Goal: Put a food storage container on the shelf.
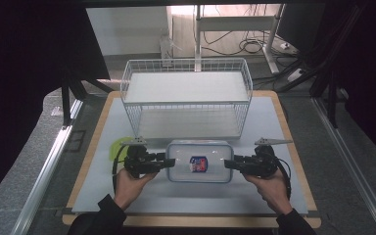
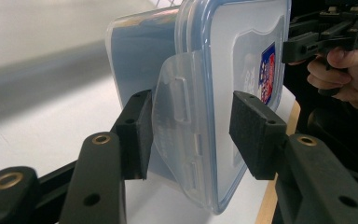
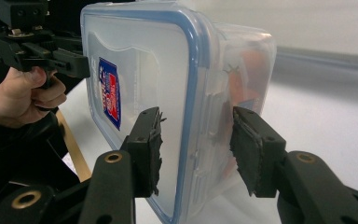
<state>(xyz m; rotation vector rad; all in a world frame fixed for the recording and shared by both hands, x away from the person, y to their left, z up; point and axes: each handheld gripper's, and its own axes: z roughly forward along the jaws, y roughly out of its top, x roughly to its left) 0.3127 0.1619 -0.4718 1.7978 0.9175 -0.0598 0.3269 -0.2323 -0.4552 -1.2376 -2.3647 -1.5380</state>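
Two tongs meet on one clear plastic food container [image 1: 199, 161] with a blue-rimmed snap lid and a red-and-blue label, lying near the front edge of the bench [image 1: 274, 196]. Left gripper [image 1: 170, 161] straddles the container's left end, where one pad touches a side latch flap [image 2: 179, 112] and the other stands just off the lid; right gripper [image 1: 227, 164] grips the right end, its pads pressed on lid and wall. Just behind stands a white wire basket [image 1: 186, 95], and a yellow-green item [image 1: 113, 146] lies at the left edge.
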